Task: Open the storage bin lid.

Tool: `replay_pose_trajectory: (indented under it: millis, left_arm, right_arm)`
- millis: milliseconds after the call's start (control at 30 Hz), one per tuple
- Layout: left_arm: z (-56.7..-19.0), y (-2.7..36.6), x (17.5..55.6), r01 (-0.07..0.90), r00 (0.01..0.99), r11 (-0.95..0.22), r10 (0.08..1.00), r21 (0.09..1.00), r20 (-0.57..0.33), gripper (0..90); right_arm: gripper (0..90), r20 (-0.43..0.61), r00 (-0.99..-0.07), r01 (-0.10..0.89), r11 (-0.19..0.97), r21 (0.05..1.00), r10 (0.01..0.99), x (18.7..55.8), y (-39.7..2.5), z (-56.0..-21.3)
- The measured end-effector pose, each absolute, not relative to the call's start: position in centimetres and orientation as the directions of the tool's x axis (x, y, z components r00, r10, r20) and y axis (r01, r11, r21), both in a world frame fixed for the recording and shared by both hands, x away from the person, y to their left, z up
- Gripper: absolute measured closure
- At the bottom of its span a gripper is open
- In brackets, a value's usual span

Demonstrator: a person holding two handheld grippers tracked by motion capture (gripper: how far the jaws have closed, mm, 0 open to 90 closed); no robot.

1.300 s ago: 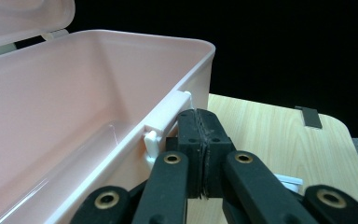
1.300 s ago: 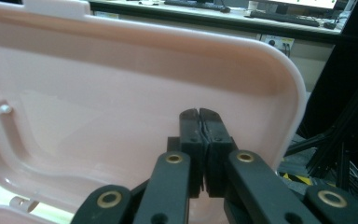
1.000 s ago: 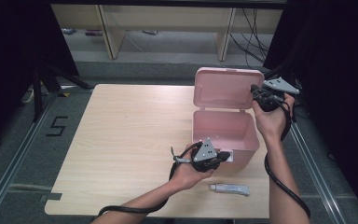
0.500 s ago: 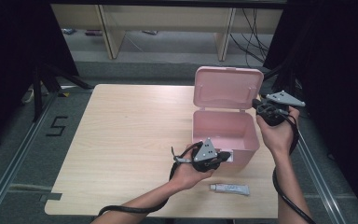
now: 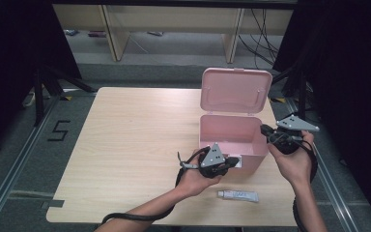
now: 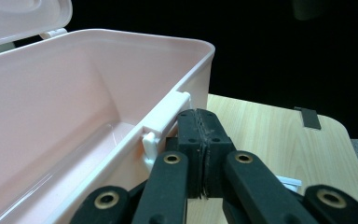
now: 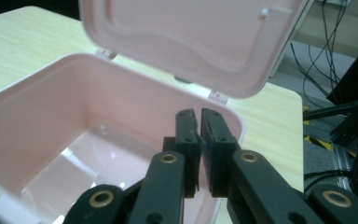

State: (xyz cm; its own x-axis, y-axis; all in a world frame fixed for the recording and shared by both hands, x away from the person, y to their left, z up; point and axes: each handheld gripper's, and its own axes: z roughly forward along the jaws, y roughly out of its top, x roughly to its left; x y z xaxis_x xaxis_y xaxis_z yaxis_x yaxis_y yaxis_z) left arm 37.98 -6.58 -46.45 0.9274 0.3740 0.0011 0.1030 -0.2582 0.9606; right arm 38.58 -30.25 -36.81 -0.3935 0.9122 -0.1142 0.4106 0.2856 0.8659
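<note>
A light wood-grain rectangular table (image 5: 125,145) takes up the middle of the high view, with a short strip of black tape (image 5: 52,204) at its lower left edge. Left of it, on the grey floor (image 5: 164,72), the figure 5 is laid out in black tape (image 5: 58,130). A black tripod stand (image 5: 43,84) rises at the upper left before a black curtain (image 5: 9,48). Along the top runs a pale wooden shelf unit (image 5: 174,19), with black cables (image 5: 261,24) hanging at the upper right. A metal floor rail (image 5: 9,179) crosses the lower left.
</note>
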Motion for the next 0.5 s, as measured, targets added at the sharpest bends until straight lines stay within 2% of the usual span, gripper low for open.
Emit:
replay_pose_trajectory:
  millis: [133,167,267,367,400,433,500]
  left_arm:
    - [-46.4,-6.6,38.0,0.104,0.928,-0.258,0.373,0.960,0.000,88.1]
    - [-46.4,-6.6,38.0,0.104,0.928,-0.259,0.373,0.960,0.000,88.2]
    - [-46.4,-6.6,38.0,0.105,0.929,-0.260,0.371,0.960,-0.001,88.1]
    - [-46.4,-6.6,38.0,0.104,0.929,-0.262,0.370,0.959,0.000,88.1]
    - [-46.4,-6.6,38.0,0.105,0.929,-0.261,0.371,0.960,0.000,88.1]
    - [-46.4,-6.6,38.0,0.105,0.929,-0.262,0.371,0.959,0.000,88.1]
    - [-46.4,-6.6,38.0,0.104,0.929,-0.262,0.371,0.959,0.000,88.1]
  right_arm:
    - [84.9,-0.088,-0.403,0.423,0.271,0.865,0.911,37.6,-30.1,-37.2]
    - [84.0,-0.118,-0.432,0.411,0.312,0.857,0.894,37.2,-30.3,-37.4]
    - [82.3,-0.110,-0.454,0.416,0.320,0.851,0.884,36.7,-30.2,-37.7]
    - [80.5,-0.071,-0.475,0.464,0.318,0.826,0.877,35.6,-30.0,-38.1]
    - [80.2,-0.093,-0.488,0.446,0.339,0.828,0.868,35.6,-30.2,-38.3]
    - [79.6,-0.056,-0.475,0.475,0.309,0.824,0.878,35.2,-30.0,-38.3]
    - [78.4,-0.067,-0.486,0.463,0.323,0.825,0.871,35.0,-30.2,-38.4]
